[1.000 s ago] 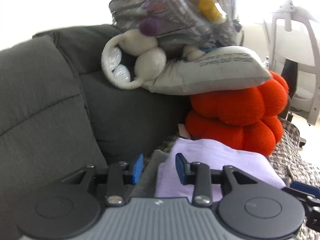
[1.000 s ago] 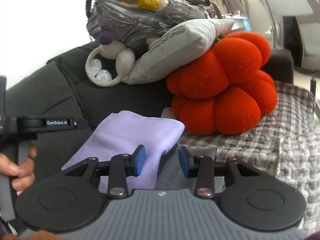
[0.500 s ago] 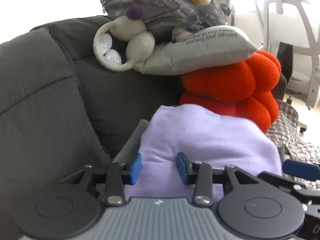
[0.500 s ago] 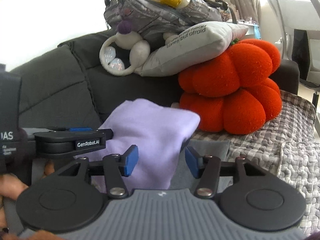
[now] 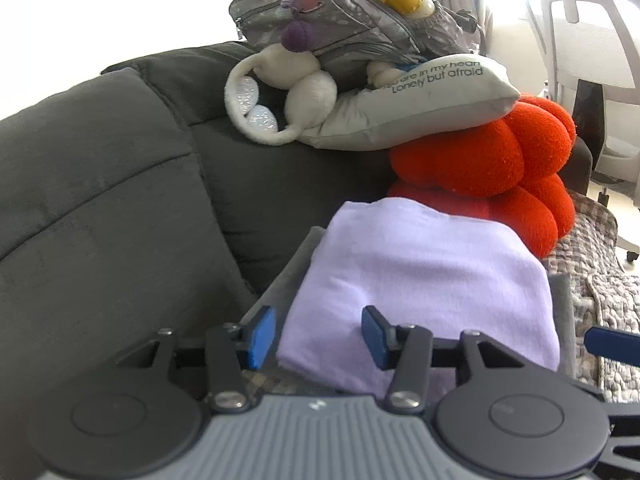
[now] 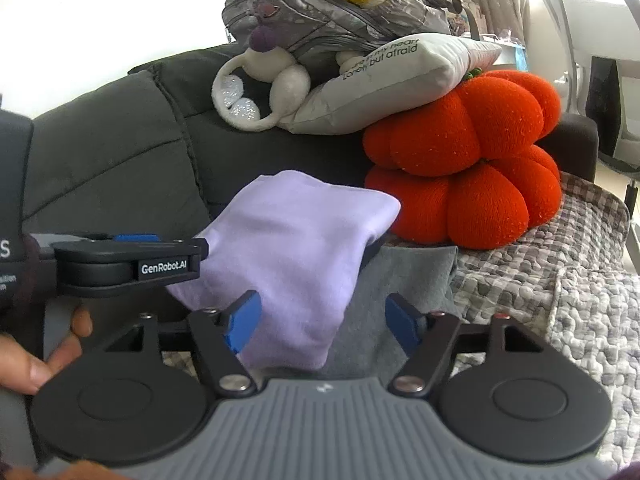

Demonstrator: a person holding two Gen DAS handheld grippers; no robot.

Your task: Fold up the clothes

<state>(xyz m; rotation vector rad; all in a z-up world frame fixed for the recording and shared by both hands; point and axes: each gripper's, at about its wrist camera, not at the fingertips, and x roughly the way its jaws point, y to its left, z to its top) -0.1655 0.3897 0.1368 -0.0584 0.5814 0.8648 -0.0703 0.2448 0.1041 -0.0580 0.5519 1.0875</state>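
A folded lilac garment [image 5: 420,272] lies on a folded grey garment [image 6: 404,280] on the sofa seat, just in front of the red cushion. My left gripper [image 5: 318,336] is open at the lilac garment's near left corner, and the cloth edge sits between its blue pads without being pinched. My right gripper [image 6: 323,326] is open wide over the lilac garment's [image 6: 296,248] near right corner, which droops onto the grey cloth. The left gripper [image 6: 128,258], held by a hand [image 6: 36,356], shows side-on in the right wrist view.
A dark grey sofa back [image 5: 120,200] rises at the left. A red lumpy cushion [image 6: 472,168] carries a grey lettered pillow [image 5: 420,100], a white plush toy [image 5: 280,92] and a silver backpack [image 6: 320,12]. A checked quilt [image 6: 560,272] covers the seat at the right; a white chair [image 5: 592,40] stands beyond.
Both grippers have opened wider, the right one most, and drawn back a little from the lilac garment. The garment now rests looser and puffier on the grey cloth.
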